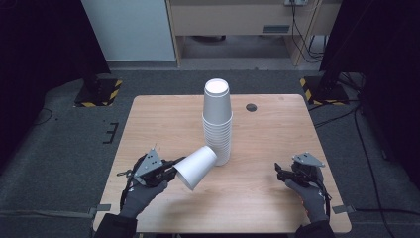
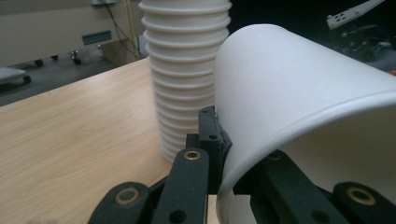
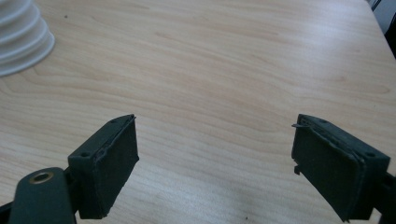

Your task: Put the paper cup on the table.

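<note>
One wide tabletop [image 1: 163, 124] carries a tall stack of cups [image 1: 217, 121] at its middle. My left tool [image 1: 171, 167] clamps the rim of a tilted single cup [image 1: 196, 167] beside the stack; I judge it was just separated and needs setting down. My right tool [image 1: 280, 171] rests released.

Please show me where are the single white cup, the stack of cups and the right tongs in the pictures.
single white cup [image 1: 196, 166], high view, on its side wall.
stack of cups [image 1: 217, 124], high view, on the ribbed middle of the stack.
right tongs [image 3: 215, 163], right gripper view, midway between the two open jaws.
</note>
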`<move>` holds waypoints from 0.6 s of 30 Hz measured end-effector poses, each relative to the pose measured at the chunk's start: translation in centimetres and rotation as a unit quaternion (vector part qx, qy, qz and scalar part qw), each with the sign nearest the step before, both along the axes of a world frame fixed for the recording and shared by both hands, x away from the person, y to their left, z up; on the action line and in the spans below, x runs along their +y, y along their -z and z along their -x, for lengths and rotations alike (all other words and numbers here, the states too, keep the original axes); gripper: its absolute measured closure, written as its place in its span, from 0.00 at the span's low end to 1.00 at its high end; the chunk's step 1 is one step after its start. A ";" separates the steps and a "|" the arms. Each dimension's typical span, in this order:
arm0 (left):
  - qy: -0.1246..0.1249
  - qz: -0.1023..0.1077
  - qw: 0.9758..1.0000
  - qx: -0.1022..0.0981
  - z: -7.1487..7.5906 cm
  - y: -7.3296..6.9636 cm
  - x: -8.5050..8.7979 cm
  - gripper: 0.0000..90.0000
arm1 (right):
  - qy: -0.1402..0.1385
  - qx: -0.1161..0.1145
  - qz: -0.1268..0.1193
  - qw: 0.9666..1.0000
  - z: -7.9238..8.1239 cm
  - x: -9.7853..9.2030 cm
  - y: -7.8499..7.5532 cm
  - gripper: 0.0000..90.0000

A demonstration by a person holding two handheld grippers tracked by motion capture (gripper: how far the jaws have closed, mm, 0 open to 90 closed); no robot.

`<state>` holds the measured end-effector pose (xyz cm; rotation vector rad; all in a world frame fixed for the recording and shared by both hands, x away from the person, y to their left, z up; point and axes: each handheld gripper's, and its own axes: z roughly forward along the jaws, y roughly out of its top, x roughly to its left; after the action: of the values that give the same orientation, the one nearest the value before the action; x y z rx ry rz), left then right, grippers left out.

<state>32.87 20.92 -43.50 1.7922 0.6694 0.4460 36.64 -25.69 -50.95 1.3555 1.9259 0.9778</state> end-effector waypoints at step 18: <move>-0.108 -0.014 0.994 0.030 -0.1 0.9 6.2 0.95 | -0.009 0.054 0.051 0.997 -0.5 -0.2 2.5 0.14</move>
<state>32.96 27.17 -44.38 1.7722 0.9082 0.5515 37.15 -25.86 -53.42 1.3606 2.0421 0.8180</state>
